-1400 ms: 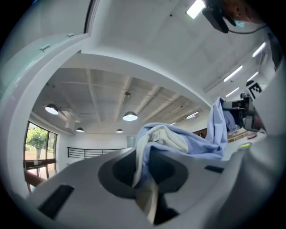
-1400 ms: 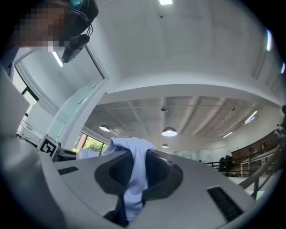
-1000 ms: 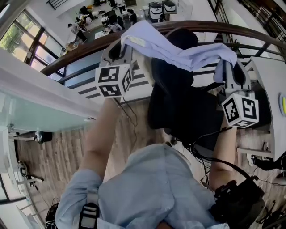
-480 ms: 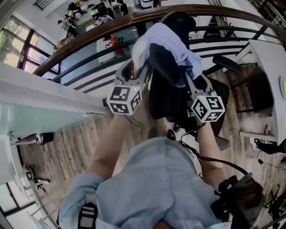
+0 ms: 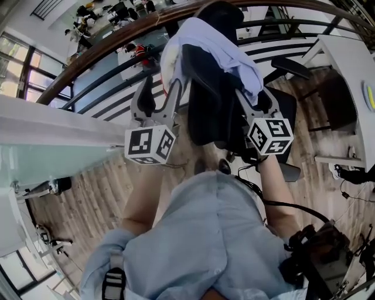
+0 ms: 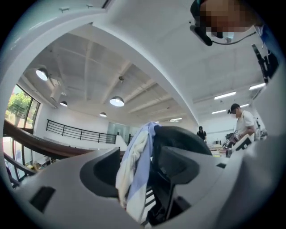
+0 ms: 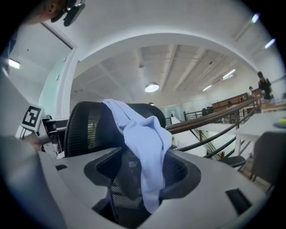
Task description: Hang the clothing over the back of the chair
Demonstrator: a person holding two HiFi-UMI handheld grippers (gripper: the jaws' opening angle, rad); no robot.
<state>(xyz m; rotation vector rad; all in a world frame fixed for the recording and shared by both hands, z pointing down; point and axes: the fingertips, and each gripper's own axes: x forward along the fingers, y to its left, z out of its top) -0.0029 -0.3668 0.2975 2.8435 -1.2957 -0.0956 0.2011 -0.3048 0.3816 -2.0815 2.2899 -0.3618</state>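
Bright, even daylight is admitted through the tall dark-framed windows (image 5: 23,64) at the head view's left. The round white ceiling lamps (image 6: 117,101) are lit and slightly overexposed. Strong barrel distortion and black vignetted corners are present in both gripper views. The nearest foreground is rendered out of focus.

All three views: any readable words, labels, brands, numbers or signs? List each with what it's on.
No readable text in any view.
Left marker cube: black-and-white square patterns only, no letters or digits.
Right marker cube: the same, patterns only.
Light-blue shirt: no label or print visible.
Black office chair: no brand mark visible.
Desks far off in the head view: anything on them is too small to read.
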